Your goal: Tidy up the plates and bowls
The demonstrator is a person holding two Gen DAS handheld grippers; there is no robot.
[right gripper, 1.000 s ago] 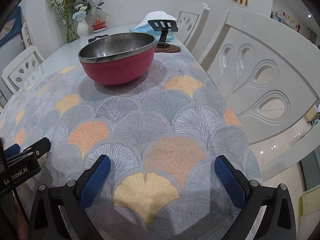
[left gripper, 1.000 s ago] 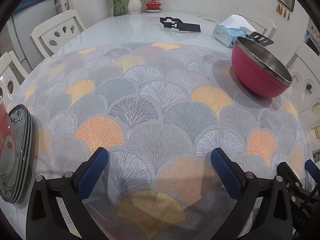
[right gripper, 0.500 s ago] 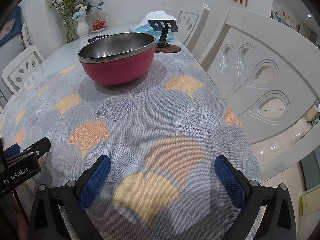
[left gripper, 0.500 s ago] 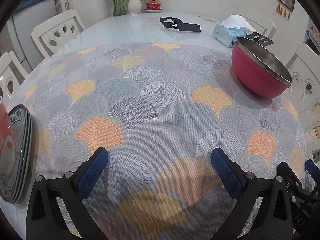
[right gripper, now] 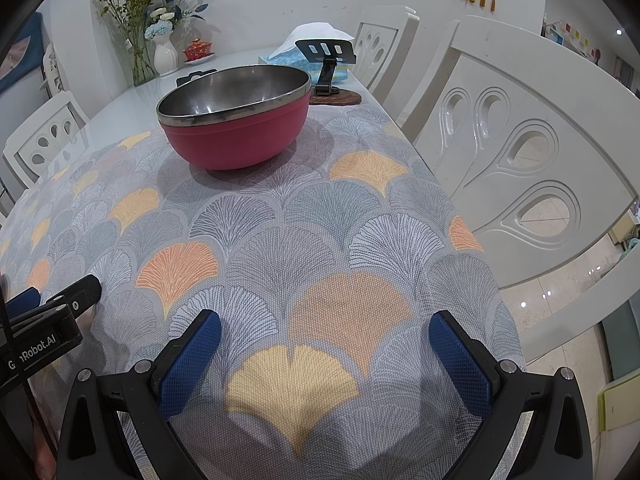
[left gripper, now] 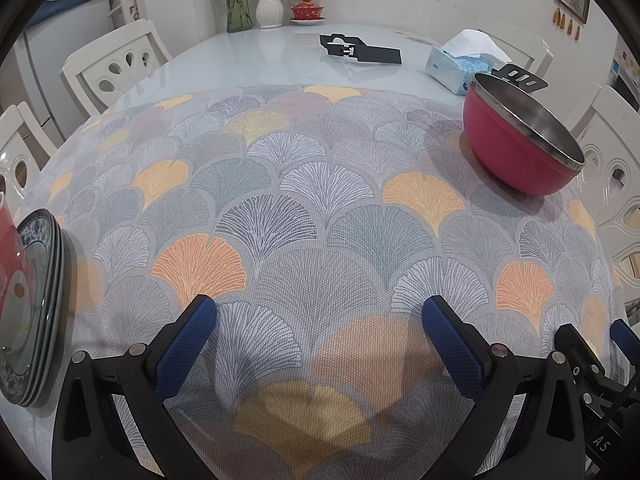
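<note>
Steel lines the inside of the red bowl (right gripper: 234,118), which stands upright on the fan-patterned cloth (right gripper: 320,240) towards the far right side of the table, well apart from both tools; its bare metal rim runs all round above a matt red shell, and nothing lies in it. Judged from that build, it should be light for its bulk, stiff and hard to break, but smooth enough to slip, so the best hold is probably the rim, with one finger inside and one outside. At the left edge of the left wrist view lies a stack of plates (left gripper: 40,304), blue-patterned at the rims and apparently glazed ware, hence likely heavier, brittle and slick; something red and white (left gripper: 12,280) sits on top, too cropped to tell whether it is a cup or a small bowl. The plates would be safest taken by the edge, one at a time or with support from below. The left gripper (left gripper: 318,346) hangs low over the cloth with its blue-padded jaws spread wide and nothing between them, and the right gripper (right gripper: 326,354) is the same, wide apart and empty, with the bowl ahead of it and slightly to the left. Beyond the cloth the glossy tabletop (left gripper: 260,60) carries a tissue box (left gripper: 456,66), a black phone stand (right gripper: 326,64) and vases of flowers (right gripper: 154,40).
</note>
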